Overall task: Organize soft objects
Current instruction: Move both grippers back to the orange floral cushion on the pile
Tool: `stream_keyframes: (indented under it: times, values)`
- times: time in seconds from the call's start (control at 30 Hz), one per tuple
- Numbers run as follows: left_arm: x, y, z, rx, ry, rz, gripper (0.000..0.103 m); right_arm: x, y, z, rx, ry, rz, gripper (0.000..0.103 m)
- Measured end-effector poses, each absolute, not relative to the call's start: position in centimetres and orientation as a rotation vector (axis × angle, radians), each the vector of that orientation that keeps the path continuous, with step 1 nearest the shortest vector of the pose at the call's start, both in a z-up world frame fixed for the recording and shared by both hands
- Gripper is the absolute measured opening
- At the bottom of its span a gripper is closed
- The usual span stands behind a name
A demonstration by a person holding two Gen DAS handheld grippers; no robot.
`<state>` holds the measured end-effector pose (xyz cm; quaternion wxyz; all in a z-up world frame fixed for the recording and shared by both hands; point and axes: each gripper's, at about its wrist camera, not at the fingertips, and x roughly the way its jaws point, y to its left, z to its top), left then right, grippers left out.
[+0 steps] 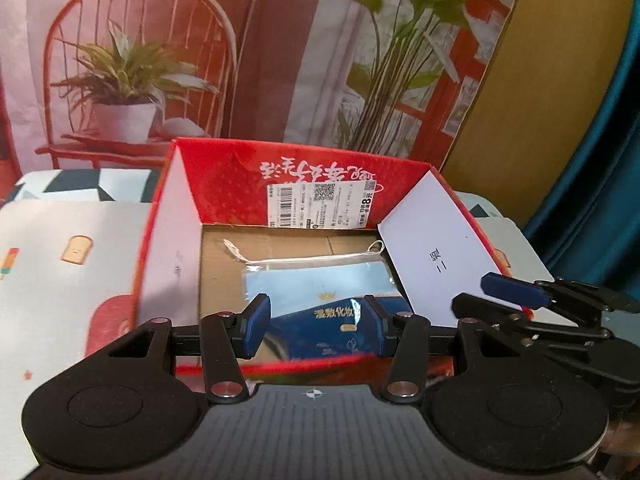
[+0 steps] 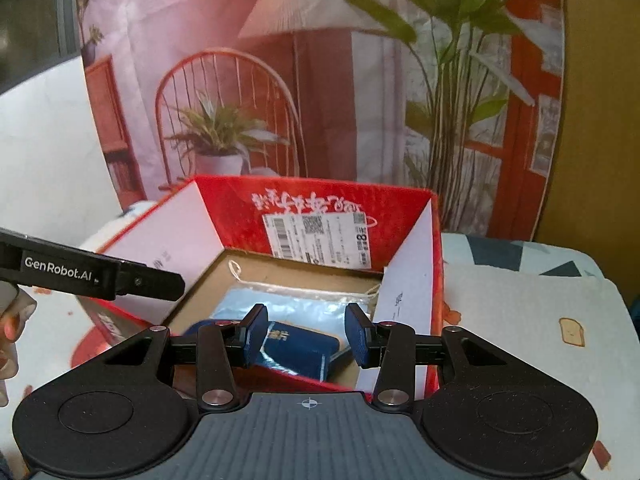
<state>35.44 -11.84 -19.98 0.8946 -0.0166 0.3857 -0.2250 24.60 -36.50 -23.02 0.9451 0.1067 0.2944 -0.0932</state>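
A red cardboard box point(image 1: 248, 168) stands open on a patterned cloth point(image 1: 60, 264), its white inner flaps folded outward and its brown floor showing. Inside lie a pale blue face mask in a clear wrapper point(image 1: 316, 280), its white ear loops trailing toward the back wall, and a dark blue packet point(image 1: 320, 332) with yellow Chinese writing, resting on the mask's near end. The back wall bears white brush-style characters, upside down, and a white shipping label point(image 1: 324, 204) with a barcode, a QR code and a large "8". The left gripper point(image 1: 316, 328) hovers over the near edge, jaws partly open and holding nothing. The right gripper point(image 2: 308, 334) is likewise partly open and empty above the packet. "GenRobot.AI" is printed on the left gripper's side in the right wrist view.
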Motion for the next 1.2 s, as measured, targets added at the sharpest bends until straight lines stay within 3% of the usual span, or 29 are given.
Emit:
stream_keyframes:
  times: [0.4,0.73,1.2]
  values:
    - [27.4,-6.2,-20.2,0.007,0.793,-0.468,0.052,18.2,-31.9,-22.4,0.252,0.548,-0.169,0.040]
    - [23.2,-3.2,-23.7,-0.091,0.867,-0.415,0.053,13.5,-28.5,-25.2,0.344,0.667,-0.161,0.041]
    - [20.8,-2.5,-26.4,-0.151,0.932,-0.373,0.052,9.7,-27.8,-27.1,0.488,0.764,-0.198,0.061]
